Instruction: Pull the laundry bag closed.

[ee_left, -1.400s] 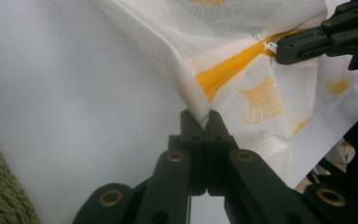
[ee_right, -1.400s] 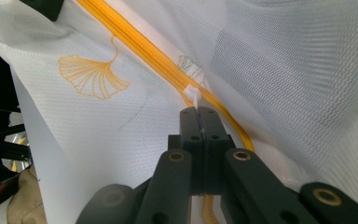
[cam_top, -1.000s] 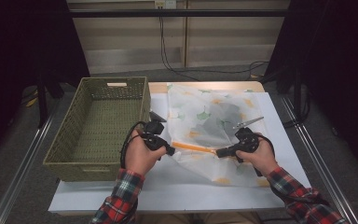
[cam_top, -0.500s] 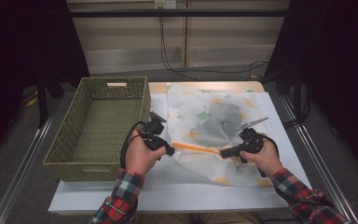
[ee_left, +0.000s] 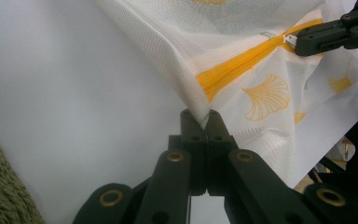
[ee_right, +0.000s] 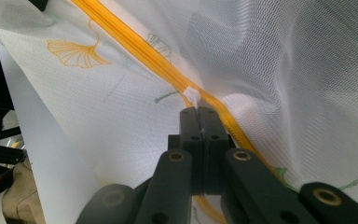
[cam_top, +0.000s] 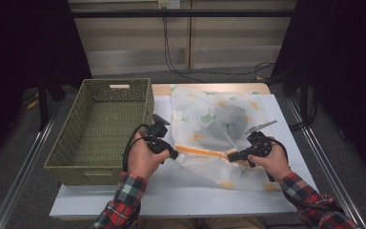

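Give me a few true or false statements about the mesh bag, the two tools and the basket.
1. The left tool is shut on the mesh bag. True.
2. The right tool pinches the white zipper pull. True.
3. The zipper is blue. False: it is orange.
4. The bag lies inside the basket. False: it is on the white table, to the basket's right.
5. Grey items show through the mesh. True.
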